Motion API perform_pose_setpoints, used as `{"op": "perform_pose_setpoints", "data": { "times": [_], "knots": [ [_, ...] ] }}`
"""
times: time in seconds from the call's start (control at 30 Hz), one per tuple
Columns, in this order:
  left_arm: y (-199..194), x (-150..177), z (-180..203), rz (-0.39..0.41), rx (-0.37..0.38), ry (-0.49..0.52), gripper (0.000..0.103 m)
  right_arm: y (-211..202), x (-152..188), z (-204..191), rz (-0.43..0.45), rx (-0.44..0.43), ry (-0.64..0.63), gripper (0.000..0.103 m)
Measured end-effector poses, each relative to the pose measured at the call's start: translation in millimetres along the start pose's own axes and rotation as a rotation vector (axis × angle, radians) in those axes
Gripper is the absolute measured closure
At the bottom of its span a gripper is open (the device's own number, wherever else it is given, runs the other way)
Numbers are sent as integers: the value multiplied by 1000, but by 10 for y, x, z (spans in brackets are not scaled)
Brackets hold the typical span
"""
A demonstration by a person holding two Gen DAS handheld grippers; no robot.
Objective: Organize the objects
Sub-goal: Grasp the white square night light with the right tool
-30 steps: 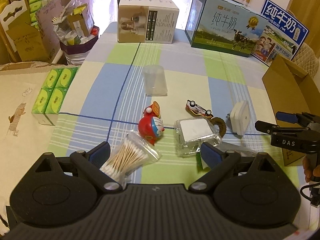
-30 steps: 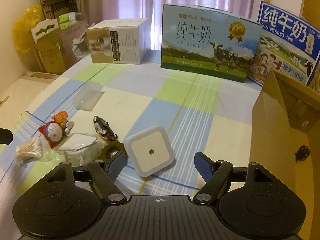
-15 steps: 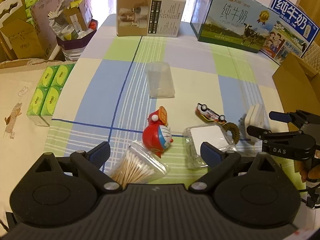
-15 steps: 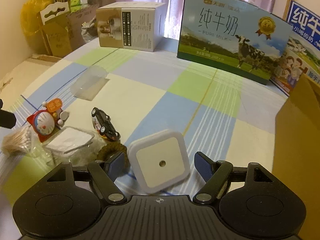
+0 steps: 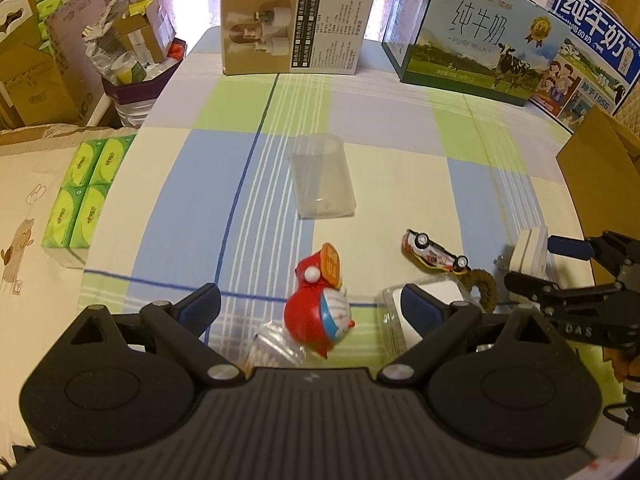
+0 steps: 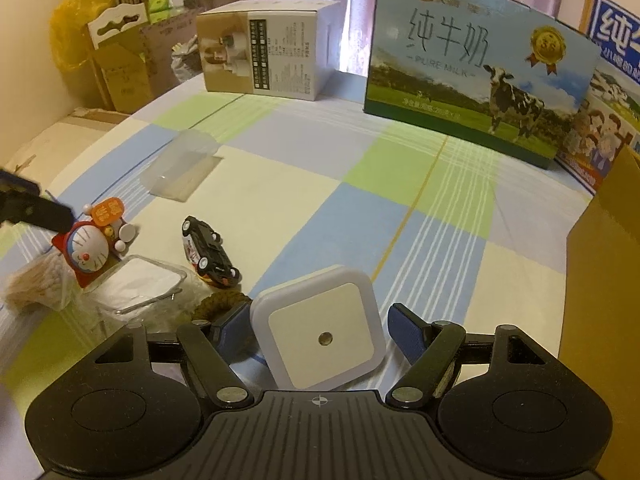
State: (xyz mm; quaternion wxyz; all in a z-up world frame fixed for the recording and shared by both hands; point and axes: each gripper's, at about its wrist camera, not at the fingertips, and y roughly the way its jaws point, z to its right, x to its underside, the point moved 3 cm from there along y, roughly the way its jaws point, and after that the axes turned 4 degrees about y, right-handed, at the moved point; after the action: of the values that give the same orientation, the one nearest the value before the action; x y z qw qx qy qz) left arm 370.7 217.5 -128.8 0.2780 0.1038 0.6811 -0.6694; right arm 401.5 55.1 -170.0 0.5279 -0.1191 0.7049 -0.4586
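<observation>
A red and blue Doraemon toy (image 5: 318,316) (image 6: 90,246) lies on the checked tablecloth between the fingers of my open left gripper (image 5: 310,306). A bag of cotton swabs (image 5: 276,344) (image 6: 36,286) sits just under it. Beside it lie a clear plastic box (image 5: 424,304) (image 6: 140,280), a toy car (image 5: 436,256) (image 6: 208,254) and a brown hair tie (image 5: 486,286) (image 6: 220,304). A white square night light (image 6: 320,328) (image 5: 530,250) stands between the fingers of my open right gripper (image 6: 318,326) (image 5: 532,261), which is not clamped on it.
A clear cup (image 5: 322,178) (image 6: 182,164) lies on its side mid-table. An open cardboard box (image 5: 600,176) (image 6: 600,280) stands at the right edge. A product box (image 5: 296,24) and milk cartons (image 5: 480,52) line the far side. Green tissue packs (image 5: 84,192) sit off the left edge.
Both grippers moved forward. The left one now straddles the Doraemon toy, with the swab bag slipping under it. The right one closed in until the night light sits between its fingers.
</observation>
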Motion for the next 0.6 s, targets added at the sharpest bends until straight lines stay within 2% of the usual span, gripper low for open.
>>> {"op": "perform_pose_setpoints", "data": {
  "times": [0.1,0.3,0.5,0.6],
  "knots": [
    [82,-81,16,5,1,11,8,-7,-22,-10,12,17,-8,39],
    [299,-320,18,18,2,21,9,-55,-186,156,65,79,95,39],
    [576,-610,58,28,-12,49,13,-111,-358,340,98,116,161,39],
    [741,-730,92,17,-22,65,19,-125,-386,384,103,118,175,39]
  ]
}}
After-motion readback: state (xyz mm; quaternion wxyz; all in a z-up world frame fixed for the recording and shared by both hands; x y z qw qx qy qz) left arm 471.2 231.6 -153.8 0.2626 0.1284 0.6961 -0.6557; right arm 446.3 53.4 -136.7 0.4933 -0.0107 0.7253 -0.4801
